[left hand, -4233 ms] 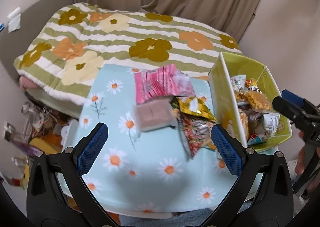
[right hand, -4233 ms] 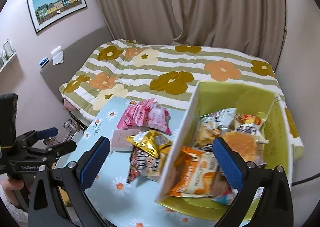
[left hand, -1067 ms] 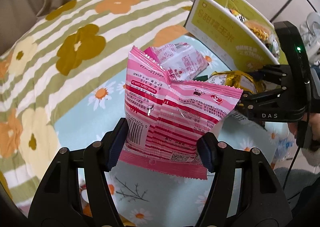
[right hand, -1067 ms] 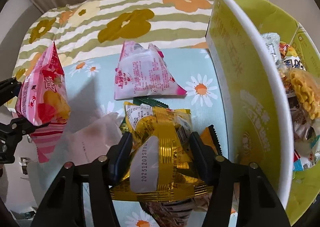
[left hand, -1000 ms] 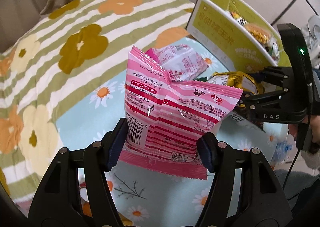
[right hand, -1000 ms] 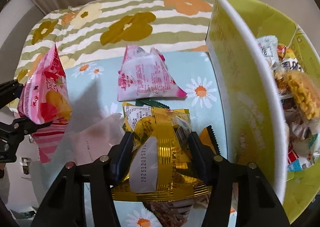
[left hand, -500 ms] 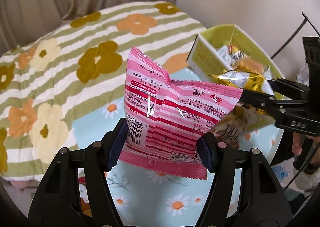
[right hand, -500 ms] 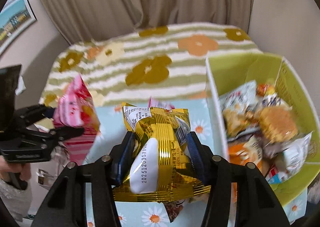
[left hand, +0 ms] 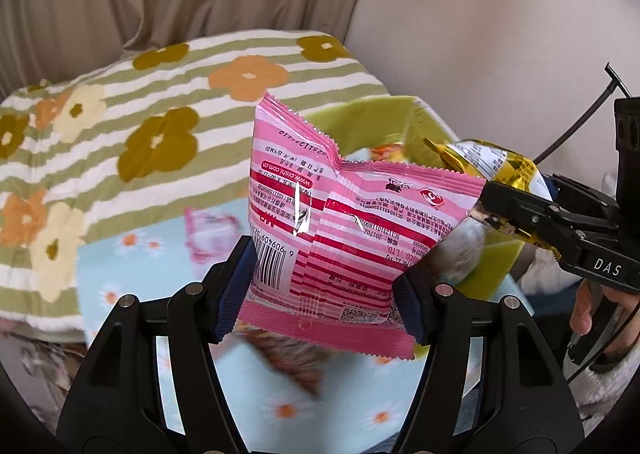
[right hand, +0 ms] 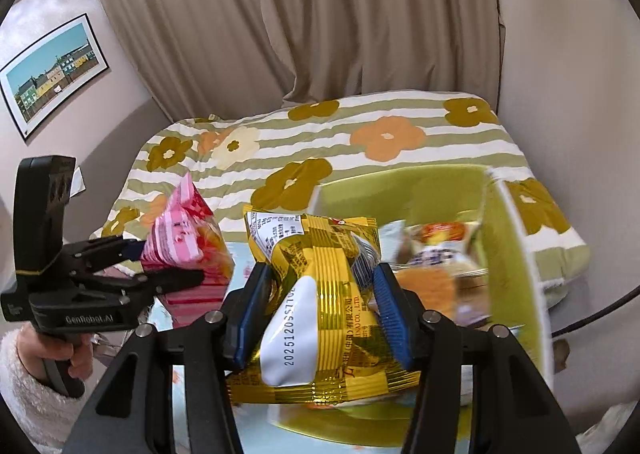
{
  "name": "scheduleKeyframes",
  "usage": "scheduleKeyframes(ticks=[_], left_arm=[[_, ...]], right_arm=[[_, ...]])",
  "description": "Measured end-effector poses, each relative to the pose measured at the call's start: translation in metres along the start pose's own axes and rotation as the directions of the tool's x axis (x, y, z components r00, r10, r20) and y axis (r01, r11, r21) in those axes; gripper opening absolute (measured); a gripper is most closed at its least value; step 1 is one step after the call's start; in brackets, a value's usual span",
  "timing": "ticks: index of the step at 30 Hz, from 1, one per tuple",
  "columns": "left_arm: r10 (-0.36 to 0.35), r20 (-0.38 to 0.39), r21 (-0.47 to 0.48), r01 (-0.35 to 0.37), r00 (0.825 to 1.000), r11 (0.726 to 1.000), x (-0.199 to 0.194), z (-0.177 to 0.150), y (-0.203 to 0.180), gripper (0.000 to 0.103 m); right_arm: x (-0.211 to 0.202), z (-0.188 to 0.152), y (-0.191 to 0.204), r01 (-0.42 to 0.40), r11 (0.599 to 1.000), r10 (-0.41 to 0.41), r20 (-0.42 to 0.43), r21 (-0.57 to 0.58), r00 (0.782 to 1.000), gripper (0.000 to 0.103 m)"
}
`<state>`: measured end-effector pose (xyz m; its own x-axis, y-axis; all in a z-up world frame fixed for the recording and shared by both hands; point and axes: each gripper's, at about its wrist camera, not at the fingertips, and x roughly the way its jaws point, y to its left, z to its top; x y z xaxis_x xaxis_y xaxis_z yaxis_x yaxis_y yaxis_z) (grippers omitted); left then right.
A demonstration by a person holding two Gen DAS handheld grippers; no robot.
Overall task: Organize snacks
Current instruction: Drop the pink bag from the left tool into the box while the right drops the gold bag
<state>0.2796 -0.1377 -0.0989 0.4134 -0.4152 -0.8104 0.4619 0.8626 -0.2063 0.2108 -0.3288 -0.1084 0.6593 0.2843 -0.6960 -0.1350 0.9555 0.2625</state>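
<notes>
Curtains hang behind, at twelve o'clock; a flower-striped bedspread lies under them, with the daisy-print table nearer you.

Left side first. Your left gripper is clenched on the pink snack bag, pads biting its lower edges, the bag standing upright and clear of the table. In the right wrist view it sits at nine o'clock. Risk: the hold is low on a puffy, slick film, so a quick swing could let the top flop over and the bag slide out.

A second pink packet lies on the table, blurred, at about nine o'clock of the held bag. A darker packet lies under it at six; too smeared to read.

Right side. Your right gripper grasps the gold snack bag across its middle, squeezing it in. Clench harder and the bag could burst or its contents crush.

Green box sits at three o'clock, already heaped with snacks. Risk: the two grippers are close, both heading for one opening, and could clash; a bag dropped on the heap may roll back out over the rim.
</notes>
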Motion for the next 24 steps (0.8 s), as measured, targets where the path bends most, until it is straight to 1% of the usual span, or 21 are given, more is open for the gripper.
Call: scheduleKeyframes(ticks=[5,9,13,16,18,19,20,22,24], left_arm=[[-0.006,-0.014,-0.052,0.005,1.0,0.999,0.02,0.002,-0.045,0.061],[-0.011,-0.055,-0.064,0.008,0.998,0.998,0.042,0.004,-0.076,0.061],[-0.014,-0.112,-0.061,0.007,0.994,0.998,0.065,0.001,-0.093,0.061],[0.004,-0.131,-0.046,-0.011,0.991,0.999,0.075,-0.003,-0.102,0.062],[0.023,-0.129,-0.032,-0.027,0.991,0.999,0.077,-0.005,-0.105,0.067],[0.037,-0.133,-0.024,-0.04,0.99,0.999,0.078,-0.006,-0.107,0.08],[0.05,-0.139,-0.023,-0.054,0.989,0.998,0.078,-0.008,-0.107,0.096],[0.061,-0.115,-0.029,-0.065,0.991,0.997,0.071,-0.012,-0.107,0.102],[0.09,-0.097,-0.023,-0.092,0.991,0.995,0.065,-0.016,-0.107,0.102]], right_arm=[[-0.006,-0.001,-0.039,-0.018,1.0,0.018,-0.024,0.0,1.0,0.048],[-0.006,-0.005,-0.067,-0.029,0.999,0.029,-0.038,0.023,0.999,0.048],[-0.008,-0.008,-0.087,-0.032,0.998,0.034,-0.042,0.058,0.999,0.048],[-0.008,-0.008,-0.097,-0.029,0.997,0.032,-0.042,0.071,0.999,0.048],[-0.009,-0.009,-0.101,-0.025,0.997,0.027,-0.038,0.076,0.999,0.048],[-0.009,-0.009,-0.102,-0.023,0.997,0.026,-0.037,0.08,0.999,0.048],[-0.009,-0.009,-0.104,-0.023,0.996,0.026,-0.037,0.083,0.999,0.048],[-0.01,-0.009,-0.107,-0.021,0.996,0.024,-0.034,0.085,0.999,0.048],[-0.013,-0.01,-0.108,-0.019,0.996,0.021,-0.024,0.087,0.999,0.048]])
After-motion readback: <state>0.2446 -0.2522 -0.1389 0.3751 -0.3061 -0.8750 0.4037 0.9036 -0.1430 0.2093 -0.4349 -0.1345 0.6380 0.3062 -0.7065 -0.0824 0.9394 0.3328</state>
